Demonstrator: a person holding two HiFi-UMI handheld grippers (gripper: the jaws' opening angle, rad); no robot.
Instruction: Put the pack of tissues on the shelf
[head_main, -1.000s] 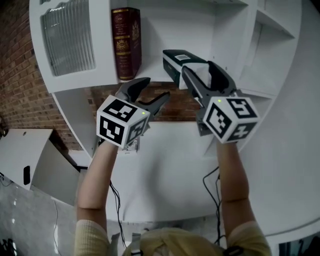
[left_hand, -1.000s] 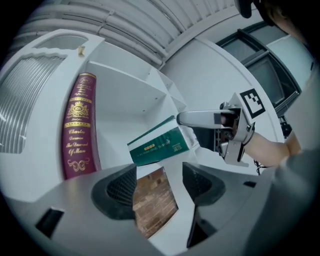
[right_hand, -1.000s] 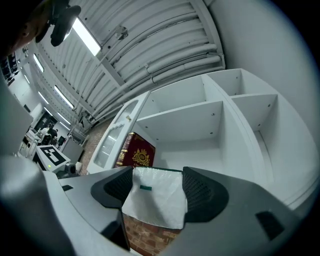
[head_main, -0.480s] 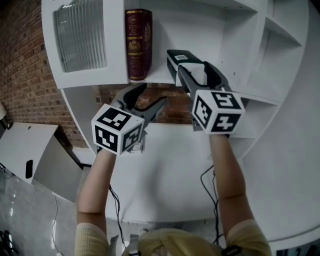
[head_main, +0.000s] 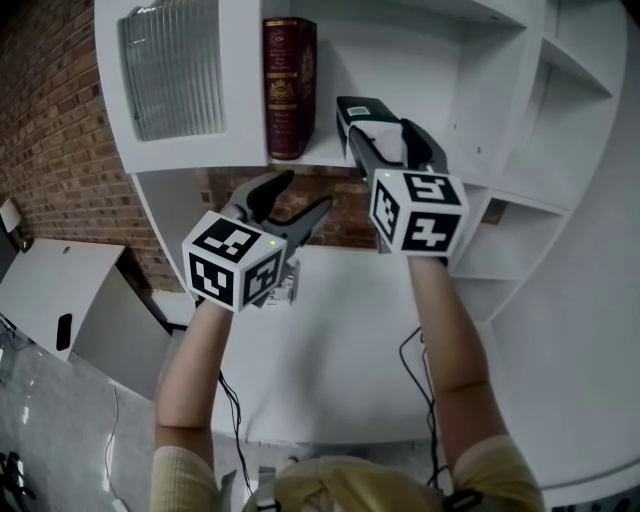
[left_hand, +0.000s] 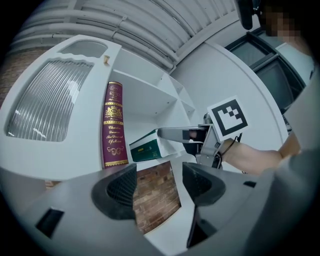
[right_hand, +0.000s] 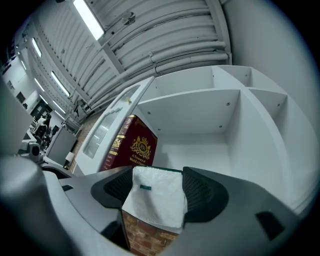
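The pack of tissues (head_main: 358, 110), dark green with a white top, sits between the jaws of my right gripper (head_main: 383, 135), which is shut on it. It hovers at the front edge of the white shelf (head_main: 205, 157), just right of an upright red book (head_main: 288, 85). In the right gripper view the pack's white face (right_hand: 156, 200) fills the space between the pads, with the book (right_hand: 131, 145) behind it. My left gripper (head_main: 303, 192) is open and holds nothing, below the shelf board. Its own view shows the pack (left_hand: 145, 149) and book (left_hand: 113, 125).
A ribbed glass door (head_main: 175, 65) closes the compartment left of the book. More white compartments (head_main: 570, 90) lie to the right. A brick wall (head_main: 50, 130) stands behind, a white counter (head_main: 330, 350) below, and cables (head_main: 232, 400) hang by my arms.
My right gripper has carried the pack a little left and up, closer to the book and the shelf edge. The left gripper has hardly moved and stays open.
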